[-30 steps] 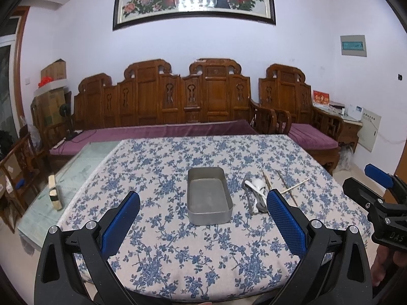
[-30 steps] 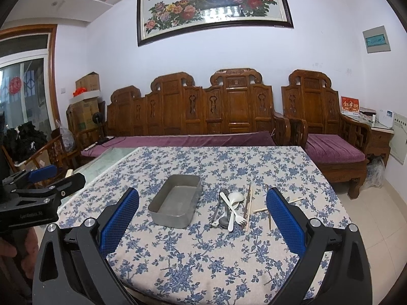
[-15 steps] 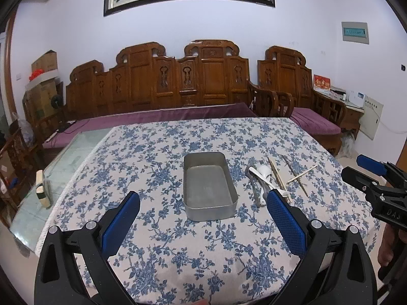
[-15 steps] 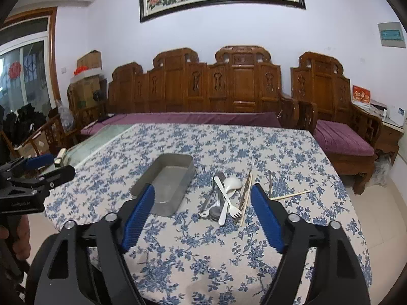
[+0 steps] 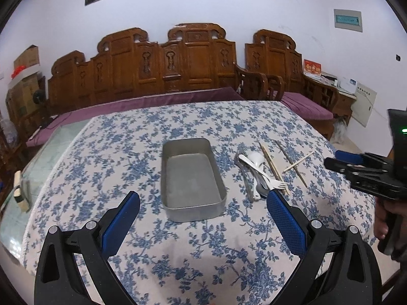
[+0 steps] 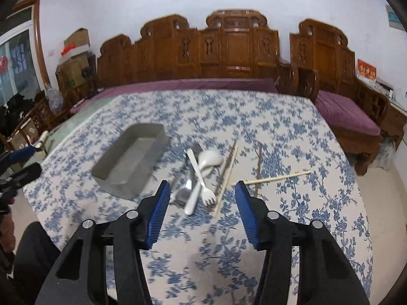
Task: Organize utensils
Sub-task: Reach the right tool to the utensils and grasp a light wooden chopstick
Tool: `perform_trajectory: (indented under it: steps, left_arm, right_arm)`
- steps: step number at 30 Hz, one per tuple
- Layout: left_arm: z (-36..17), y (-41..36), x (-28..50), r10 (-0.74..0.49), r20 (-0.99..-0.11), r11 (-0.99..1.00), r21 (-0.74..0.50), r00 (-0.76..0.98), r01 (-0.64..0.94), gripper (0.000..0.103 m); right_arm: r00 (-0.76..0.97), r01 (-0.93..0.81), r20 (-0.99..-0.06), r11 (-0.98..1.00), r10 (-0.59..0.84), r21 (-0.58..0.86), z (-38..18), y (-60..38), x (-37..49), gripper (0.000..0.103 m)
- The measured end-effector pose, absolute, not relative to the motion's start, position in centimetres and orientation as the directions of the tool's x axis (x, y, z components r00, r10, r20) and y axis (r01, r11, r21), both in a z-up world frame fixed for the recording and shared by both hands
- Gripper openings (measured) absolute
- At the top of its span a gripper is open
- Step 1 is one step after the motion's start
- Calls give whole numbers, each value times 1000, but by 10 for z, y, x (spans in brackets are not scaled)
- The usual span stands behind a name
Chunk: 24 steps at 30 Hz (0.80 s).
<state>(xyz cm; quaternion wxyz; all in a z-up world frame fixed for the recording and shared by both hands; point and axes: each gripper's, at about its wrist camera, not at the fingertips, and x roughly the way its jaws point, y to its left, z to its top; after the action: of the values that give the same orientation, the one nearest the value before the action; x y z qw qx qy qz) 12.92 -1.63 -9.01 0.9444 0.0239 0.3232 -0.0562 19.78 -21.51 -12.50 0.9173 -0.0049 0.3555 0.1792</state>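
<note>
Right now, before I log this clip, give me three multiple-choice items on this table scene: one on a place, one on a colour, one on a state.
1. Where does the heap of utensils lie relative to the metal tray, seen from the left wrist camera?
A. inside it
B. to its right, on the cloth
C. to its left, on the cloth

2. What colour is the fork on top of the heap?
A. white
B. red
C. black

3. What does the right gripper hold?
A. a chopstick
B. the tray
C. nothing

Answers:
1. B: the heap rests on the tablecloth, apart from the tray's right wall.
2. A: its handle and tines show white against the darker metal pieces.
3. C: its jaws have just been closing, yet they stand apart with nothing between them.
</note>
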Motion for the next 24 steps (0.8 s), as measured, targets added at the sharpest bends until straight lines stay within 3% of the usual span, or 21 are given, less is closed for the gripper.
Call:
perform_trajectory:
  steps: [7, 17, 24]
  left_arm:
    - [-101, -39, 143, -110, -620, 987, 24, 777, 159, 97]
    - [-107, -63, 170, -129, -652, 981, 24, 747, 191, 97]
    - [-115, -80, 199, -139, -676, 980, 9, 723, 197, 97]
  right_arm:
    - [601, -308, -756, 948, 261, 82, -181, -224, 245, 43]
    - [562, -221, -795, 968, 227, 120, -215, -249, 303, 43]
    - [537, -38, -827, 984, 168, 176, -228, -279, 353, 43]
